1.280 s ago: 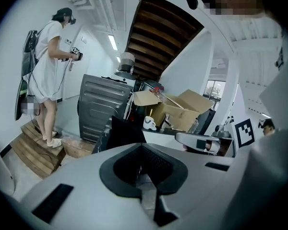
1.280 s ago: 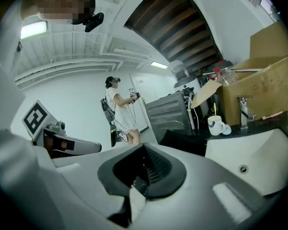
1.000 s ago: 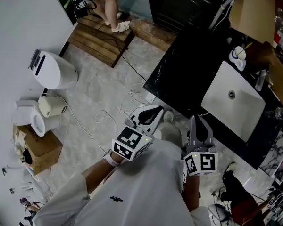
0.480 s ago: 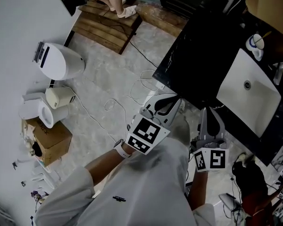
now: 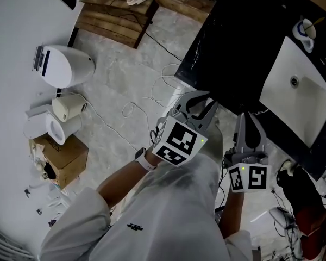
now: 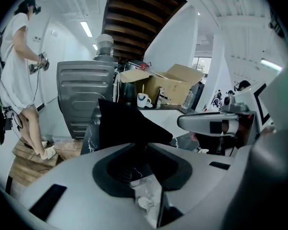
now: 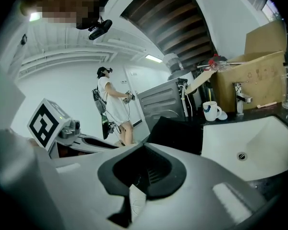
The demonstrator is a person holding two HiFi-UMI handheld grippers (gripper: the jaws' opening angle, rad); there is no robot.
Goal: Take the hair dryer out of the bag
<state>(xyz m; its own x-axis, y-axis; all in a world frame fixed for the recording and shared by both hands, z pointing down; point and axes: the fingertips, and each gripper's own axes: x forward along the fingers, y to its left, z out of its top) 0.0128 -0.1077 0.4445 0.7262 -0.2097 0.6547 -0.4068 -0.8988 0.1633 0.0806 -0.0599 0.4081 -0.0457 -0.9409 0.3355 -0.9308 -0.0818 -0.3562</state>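
Head view: both forearms reach forward from the white-shirted torso, side by side above the pale floor (image 5: 125,86) at the edge of the counter (image 5: 233,42). The left gripper (image 5: 200,103) tilts down toward that edge. Its jaws have just been opening and stand parted, with nothing between them. Just beside it, the right gripper (image 5: 248,123) points nearer level, its jaws pressed together and empty. Farther off, a black bag-like shape (image 6: 129,121) lies on the counter beside the white sink (image 5: 277,91). The hair dryer itself cannot be made out.
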